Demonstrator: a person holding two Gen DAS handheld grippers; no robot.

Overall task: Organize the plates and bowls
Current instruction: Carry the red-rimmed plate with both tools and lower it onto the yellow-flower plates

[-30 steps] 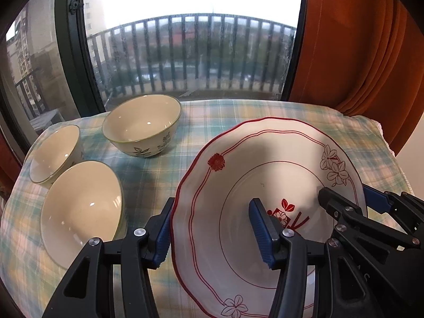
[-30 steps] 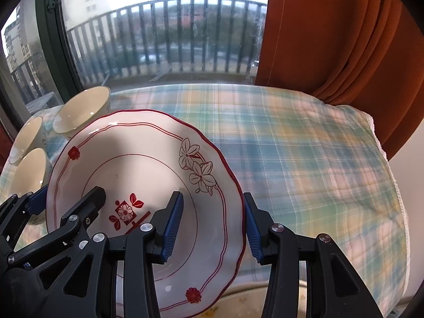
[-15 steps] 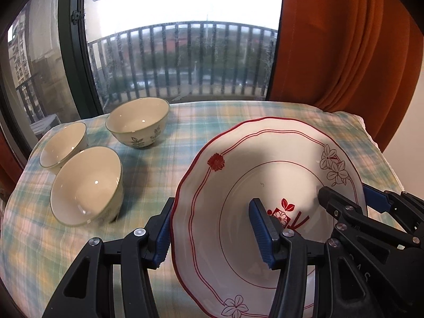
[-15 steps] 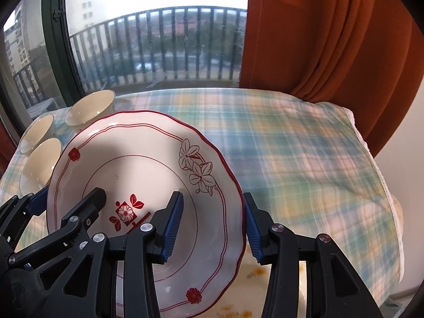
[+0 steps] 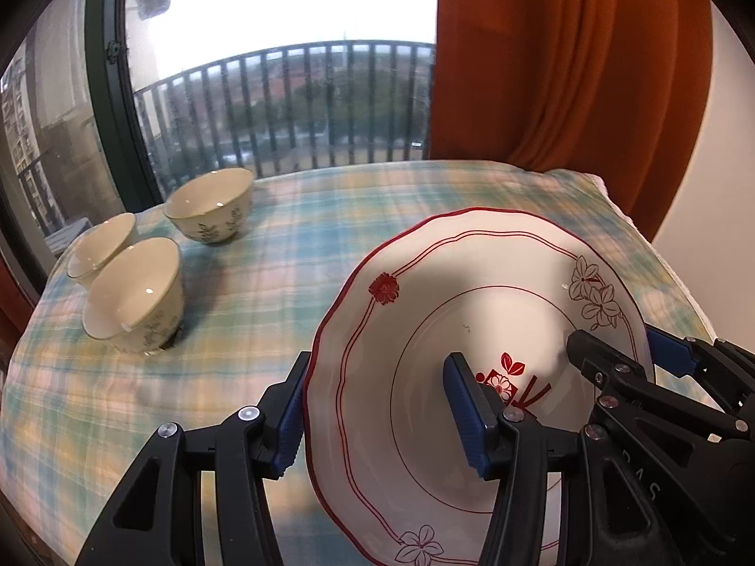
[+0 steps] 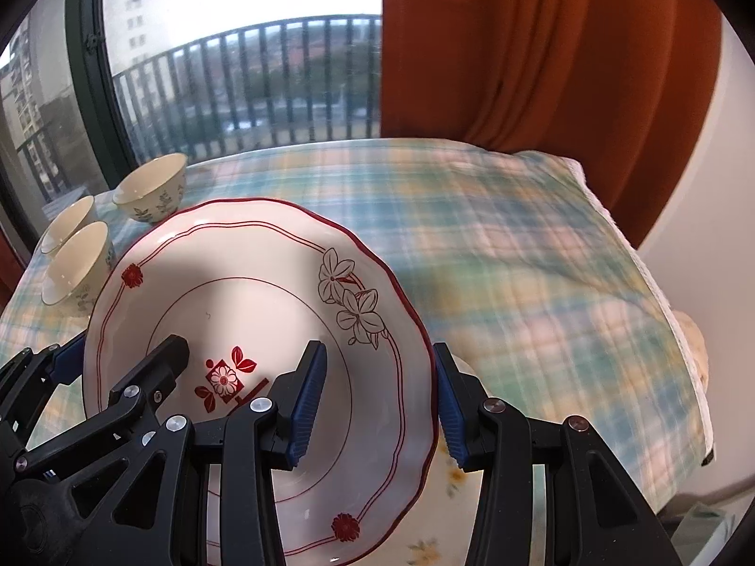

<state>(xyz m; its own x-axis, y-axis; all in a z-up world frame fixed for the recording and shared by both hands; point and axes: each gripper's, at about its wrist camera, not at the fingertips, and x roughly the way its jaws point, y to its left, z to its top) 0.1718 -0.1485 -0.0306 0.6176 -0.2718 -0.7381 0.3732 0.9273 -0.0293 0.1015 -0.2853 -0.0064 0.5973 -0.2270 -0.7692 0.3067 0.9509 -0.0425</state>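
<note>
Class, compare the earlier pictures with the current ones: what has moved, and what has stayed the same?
The plate, gripped by the left gripper and right gripper on opposite rims, has been carried back from the window; the three bowls now look smaller and farther, and more curtain shows. Both grips stayed unchanged, and the bowls kept their places on the tablecloth.

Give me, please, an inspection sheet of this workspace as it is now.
Surface: plaid tablecloth over the table.
Job's things: red-trimmed plate held tilted above the cloth; three bowls upright at the far left.
Clutter: nothing seen.
Grippers: left tongs and right tongs clamp opposite rims of the plate.
Cables: nothing seen.
Surroundings: window with balcony railing, orange curtain.
</note>
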